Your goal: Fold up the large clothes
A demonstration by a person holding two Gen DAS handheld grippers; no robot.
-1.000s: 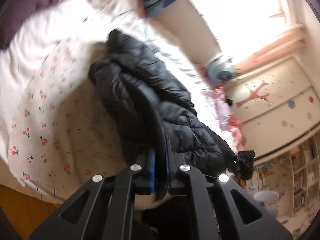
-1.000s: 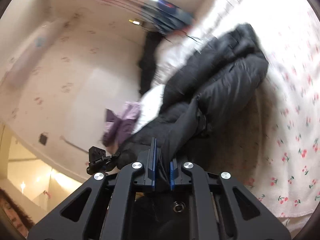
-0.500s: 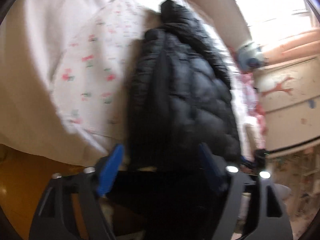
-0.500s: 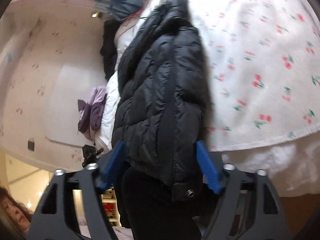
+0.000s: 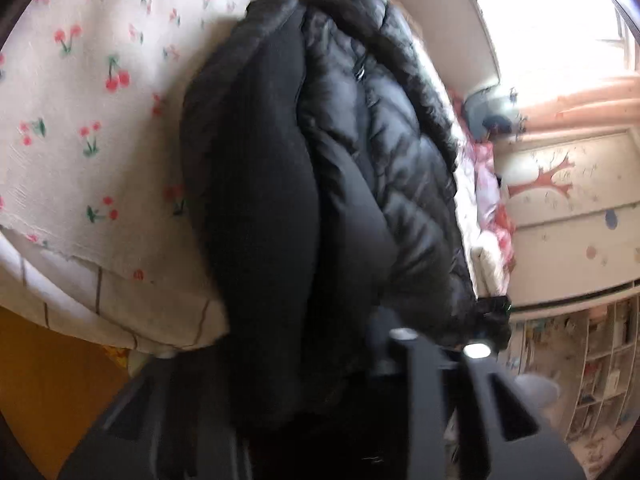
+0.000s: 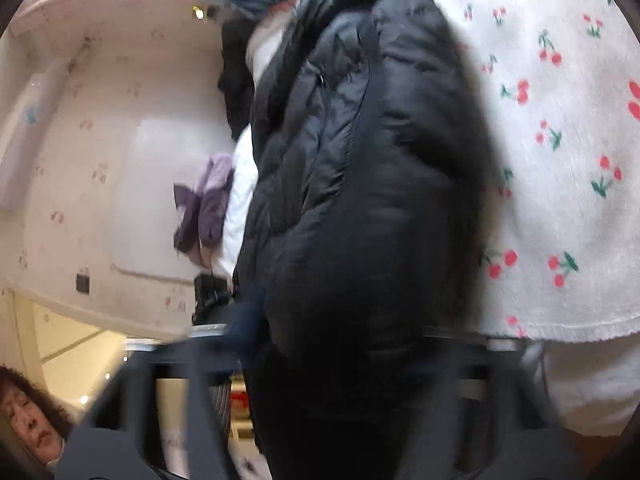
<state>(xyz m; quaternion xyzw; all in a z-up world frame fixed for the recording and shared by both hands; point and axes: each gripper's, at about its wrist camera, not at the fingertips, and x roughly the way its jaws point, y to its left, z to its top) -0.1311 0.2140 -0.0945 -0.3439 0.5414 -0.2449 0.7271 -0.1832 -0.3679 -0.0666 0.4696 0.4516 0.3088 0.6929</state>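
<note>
- A black puffer jacket [image 5: 360, 152] lies folded lengthwise on the cherry-print blanket [image 5: 80, 100], its near end hanging over the bed's edge.
- The left gripper [image 5: 288, 400] and right gripper [image 6: 344, 344] stand spread wide (both blurred), 1 at either side of that end.

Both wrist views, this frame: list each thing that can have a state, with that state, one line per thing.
black puffer jacket: bunched lengthwise, lying on the bed, its near end hanging over the edge.
cherry-print blanket: spread flat under the jacket.
left gripper: blurred, fingers hidden by the jacket; open or shut unclear.
right gripper: jaws spread wide either side of the jacket.
purple garment: crumpled at the far bedside.
</note>
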